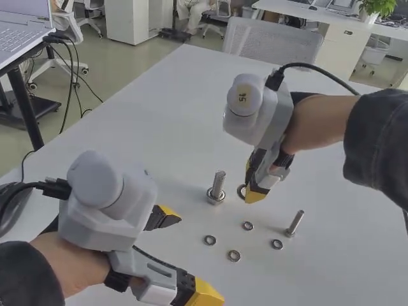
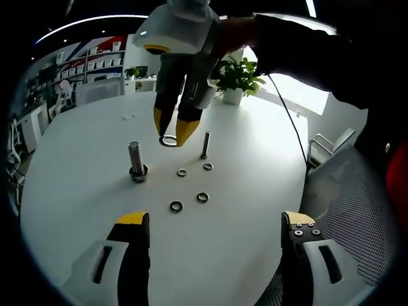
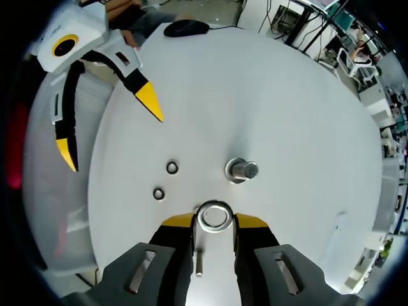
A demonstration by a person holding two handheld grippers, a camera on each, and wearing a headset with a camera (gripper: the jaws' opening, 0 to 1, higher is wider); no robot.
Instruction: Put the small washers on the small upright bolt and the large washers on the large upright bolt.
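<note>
Right gripper [image 1: 252, 192] holds washer [image 3: 213, 204] beside large bolt [image 1: 218, 185].

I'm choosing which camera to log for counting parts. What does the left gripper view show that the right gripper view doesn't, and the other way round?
Left gripper view: four small washers lying on the table, the whole right gripper from the front, and a potted plant. Right gripper view: the left gripper, jaws open, and the large upright bolt end-on from above, with two small washers beside it. Both: the large washer pinched in the right gripper's tips, near the large upright bolt, not yet on it.
</note>
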